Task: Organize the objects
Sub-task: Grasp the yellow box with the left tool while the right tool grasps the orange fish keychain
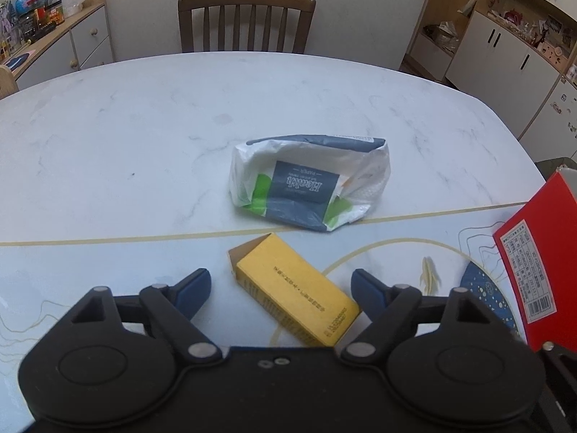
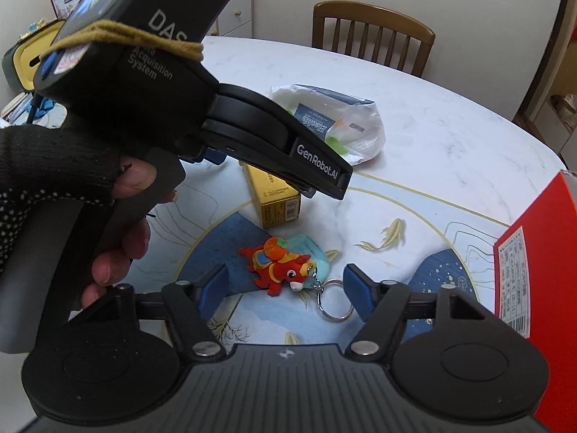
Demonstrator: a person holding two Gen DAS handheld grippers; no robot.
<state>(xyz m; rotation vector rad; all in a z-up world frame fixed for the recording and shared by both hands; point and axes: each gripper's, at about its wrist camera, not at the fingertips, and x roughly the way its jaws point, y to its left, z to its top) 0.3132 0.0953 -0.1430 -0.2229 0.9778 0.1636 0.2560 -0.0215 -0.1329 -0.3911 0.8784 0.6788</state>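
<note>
With your left hand-held gripper (image 1: 280, 285) open astride the light, stiff yellow box (image 1: 296, 295), grip its long flat sides.

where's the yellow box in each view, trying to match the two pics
Left wrist view: the yellow box lies low in the centre, between the open jaws of the left gripper, one end toward the camera.
Right wrist view: the yellow box is left of centre, partly hidden under the left gripper's body, beyond the red keychain.
Shared landmark: the white tissue pack just beyond the box.
</note>
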